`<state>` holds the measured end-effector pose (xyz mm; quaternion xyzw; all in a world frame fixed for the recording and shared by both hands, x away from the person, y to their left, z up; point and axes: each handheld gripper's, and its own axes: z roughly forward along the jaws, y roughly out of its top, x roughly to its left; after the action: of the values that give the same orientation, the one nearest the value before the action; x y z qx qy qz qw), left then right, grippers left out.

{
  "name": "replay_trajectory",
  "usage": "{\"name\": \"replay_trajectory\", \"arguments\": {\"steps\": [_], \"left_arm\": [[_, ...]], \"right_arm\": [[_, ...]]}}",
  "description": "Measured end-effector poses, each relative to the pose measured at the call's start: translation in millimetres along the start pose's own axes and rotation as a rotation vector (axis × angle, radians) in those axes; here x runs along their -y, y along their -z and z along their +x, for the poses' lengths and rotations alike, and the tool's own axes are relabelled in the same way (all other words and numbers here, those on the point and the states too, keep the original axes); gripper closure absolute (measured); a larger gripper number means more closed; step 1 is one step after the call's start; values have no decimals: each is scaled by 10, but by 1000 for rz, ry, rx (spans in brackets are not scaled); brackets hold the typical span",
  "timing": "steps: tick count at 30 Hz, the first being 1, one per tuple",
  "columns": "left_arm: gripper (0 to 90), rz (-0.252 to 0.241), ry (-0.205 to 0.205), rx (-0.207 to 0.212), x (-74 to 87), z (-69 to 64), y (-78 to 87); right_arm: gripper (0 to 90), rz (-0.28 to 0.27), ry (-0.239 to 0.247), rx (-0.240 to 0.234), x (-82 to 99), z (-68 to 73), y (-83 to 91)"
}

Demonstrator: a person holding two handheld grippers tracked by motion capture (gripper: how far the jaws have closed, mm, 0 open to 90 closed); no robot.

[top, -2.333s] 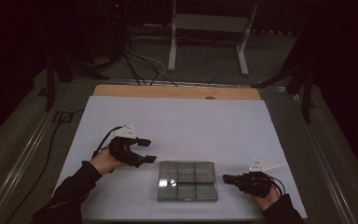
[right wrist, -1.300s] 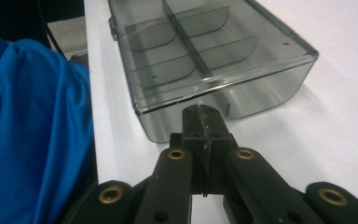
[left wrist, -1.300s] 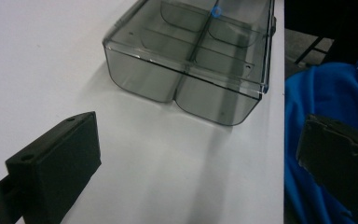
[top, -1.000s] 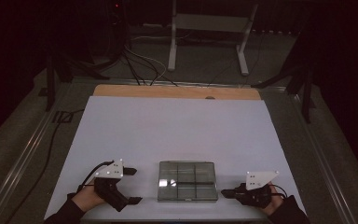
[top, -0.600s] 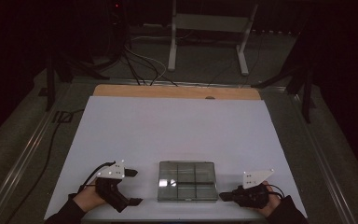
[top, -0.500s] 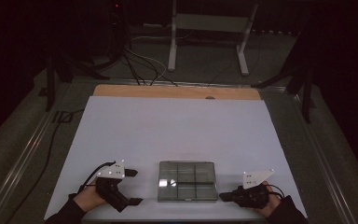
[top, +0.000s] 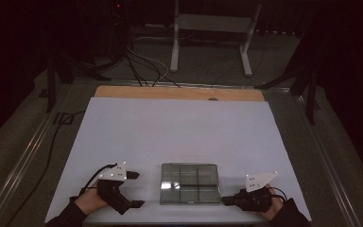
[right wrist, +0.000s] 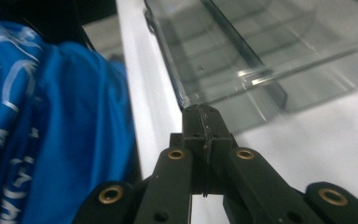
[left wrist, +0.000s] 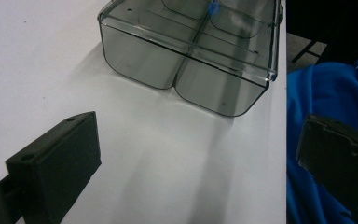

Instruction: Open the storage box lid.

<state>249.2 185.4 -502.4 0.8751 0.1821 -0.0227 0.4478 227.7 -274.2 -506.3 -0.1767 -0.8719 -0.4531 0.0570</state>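
Here the clear plastic box [top: 189, 183], a smoky, lidded organiser split into compartments, lies flat on the white counter [top: 179, 127] near its front edge, between the person's two hands. The left gripper [top: 133, 189] rests on the counter just left of the box, apart from it, with its fingers [left wrist: 56, 158] spread wide and nothing between them; in the left gripper view the box [left wrist: 191, 56] sits ahead of those fingers with bare counter [left wrist: 37, 56] in between. The right gripper [top: 226, 200] lies at the box's front right corner, its fingers [right wrist: 200, 122] pressed together with nothing held, their tips right at the near corner of the box [right wrist: 261, 51]; whether they touch it cannot be told. A blue sleeve [right wrist: 51, 140] shows beside the counter's edge.
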Motion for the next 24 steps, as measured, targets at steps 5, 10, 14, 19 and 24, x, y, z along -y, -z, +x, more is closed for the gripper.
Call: {"name": "replay_trajectory", "arguments": {"steps": [5, 10, 14, 19, 24], "left_arm": [[14, -3, 1, -2, -2, 4, 2], [14, -3, 0, -1, -3, 4, 4], [14, -6, 2, 1, -5, 2, 6], [14, -6, 0, -2, -14, -4, 11], [14, -14, -6, 1, -28, -14, 13]], "right_arm": [[900, 4, -5, 4, 0, 1, -5], [900, -8, -9, 5, -10, 2, 4], [900, -22, -10, 9, -23, 6, 17], [900, -40, -10, 9, -43, 14, 27], [900, -54, -14, 8, -76, 32, 35]]}}
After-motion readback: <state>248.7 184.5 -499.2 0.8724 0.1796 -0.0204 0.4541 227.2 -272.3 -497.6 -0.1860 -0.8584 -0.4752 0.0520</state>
